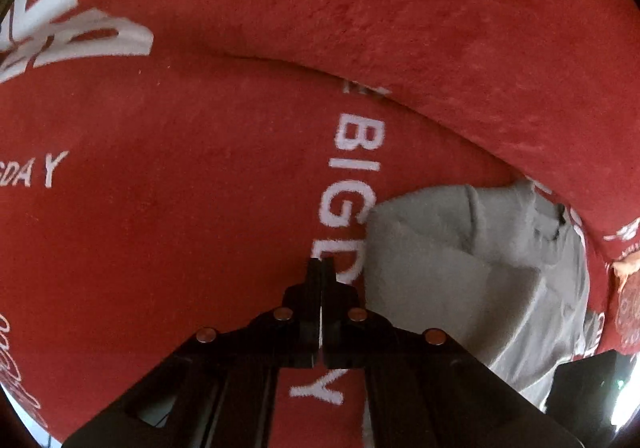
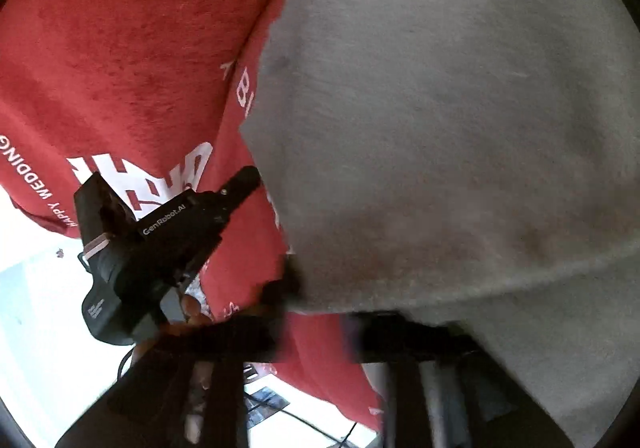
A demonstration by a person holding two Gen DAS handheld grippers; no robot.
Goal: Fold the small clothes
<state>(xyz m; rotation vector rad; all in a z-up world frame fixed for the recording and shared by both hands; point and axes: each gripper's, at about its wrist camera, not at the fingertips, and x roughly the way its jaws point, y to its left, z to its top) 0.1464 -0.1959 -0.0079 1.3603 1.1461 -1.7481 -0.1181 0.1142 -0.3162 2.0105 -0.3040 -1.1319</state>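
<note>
Red cloth with white lettering, plain pale grey garment, black left gripper

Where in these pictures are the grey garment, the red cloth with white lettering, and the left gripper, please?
grey garment (image 2: pixel 440 127): right wrist view, on its broad flat middle.
red cloth (image 1: pixel 180 207): left wrist view, on plain red between the letterings.
left gripper (image 1: pixel 321 268): left wrist view, where the closed fingers meet at the tips.

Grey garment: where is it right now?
Left wrist view: the grey garment lies lower right on the red printed cloth, beside the shut left gripper. Right wrist view: it fills the right side.
</note>
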